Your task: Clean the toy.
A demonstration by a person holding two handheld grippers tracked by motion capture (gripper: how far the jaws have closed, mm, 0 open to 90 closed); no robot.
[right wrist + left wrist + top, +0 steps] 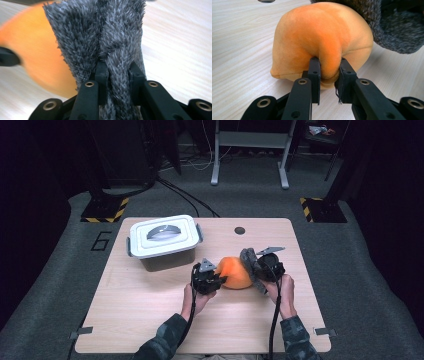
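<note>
Two grips: left gripper [216,281] jaws pinch a fold of the orange plush [235,272] mid-tabletop [150,310]; right gripper [256,270] jaws clamp the grey cloth [248,261] against it. Wipe gently, holding the plush firm.

We can read one mark: a large digit "6" [101,241], dark on the grey floor carpet [55,270], just left of the wooden table [150,320] near its far left corner. It sits close in front of a stand foot edged with yellow and black hazard stripes [105,215]; a second striped foot [312,210] stands beyond the table's far right corner, and both carry stripes without words. On the white lidded box [165,236] we can make out no legible print, and both gripper views carry no writing we can read.
</note>
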